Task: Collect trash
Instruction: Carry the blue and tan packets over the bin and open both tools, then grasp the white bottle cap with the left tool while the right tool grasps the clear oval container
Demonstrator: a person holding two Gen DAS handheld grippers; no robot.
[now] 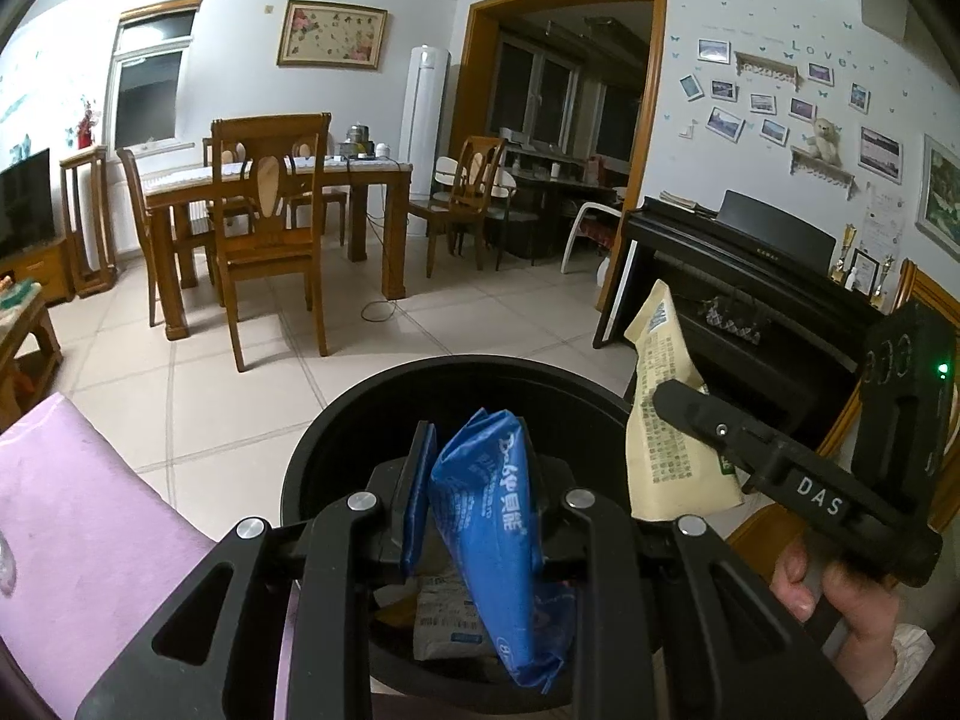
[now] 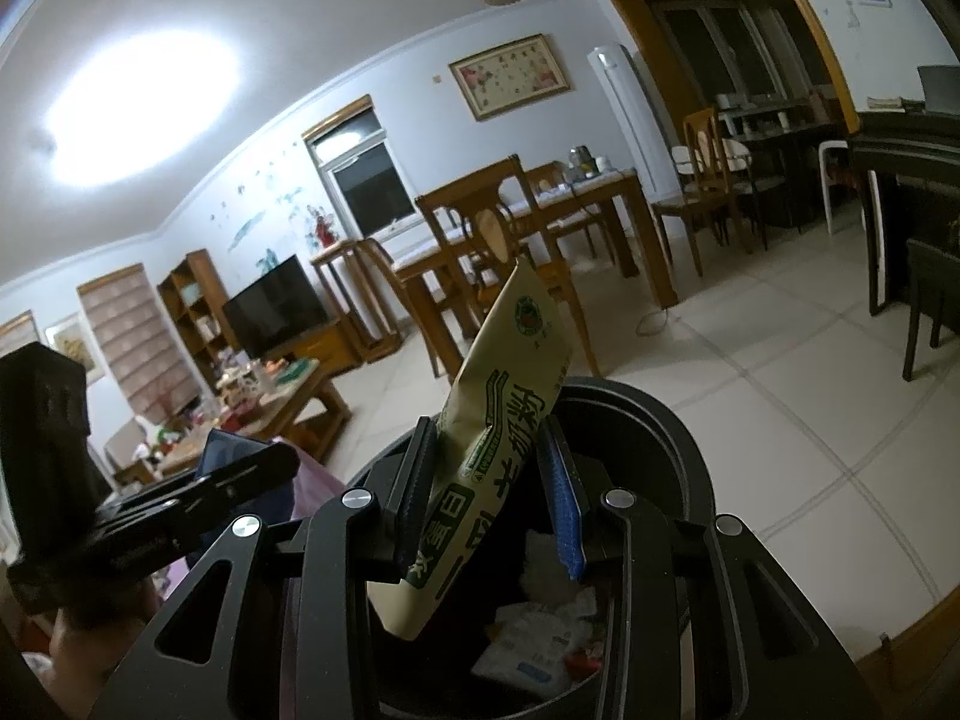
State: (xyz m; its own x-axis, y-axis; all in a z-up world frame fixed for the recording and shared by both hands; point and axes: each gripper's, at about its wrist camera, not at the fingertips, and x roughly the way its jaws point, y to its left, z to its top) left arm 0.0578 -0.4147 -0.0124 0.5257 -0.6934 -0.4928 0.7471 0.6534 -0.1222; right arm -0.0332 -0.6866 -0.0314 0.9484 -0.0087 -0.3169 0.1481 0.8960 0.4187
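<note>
A crumpled blue wrapper (image 1: 492, 510) stands pinched in my left gripper (image 1: 480, 450), which is shut on it right above the black round trash bin (image 1: 360, 396). To the right, my right gripper (image 1: 678, 402) is shut on a beige printed packet (image 1: 660, 438), with a hand below it. In the right wrist view that packet (image 2: 510, 372) sticks up between the pads of the right gripper (image 2: 486, 429), over the bin (image 2: 660, 414). White and mixed wrappers (image 2: 540, 630) lie in the bin. The left gripper (image 2: 270, 462) shows dark at the left with the blue wrapper (image 2: 225, 450).
A purple cloth (image 1: 90, 510) covers a surface left of the bin. Tiled floor (image 1: 240, 390) stretches to a wooden dining table with chairs (image 1: 270, 210). A black piano (image 1: 750, 276) stands at the right. A cluttered low table (image 2: 270, 396) sits at the left.
</note>
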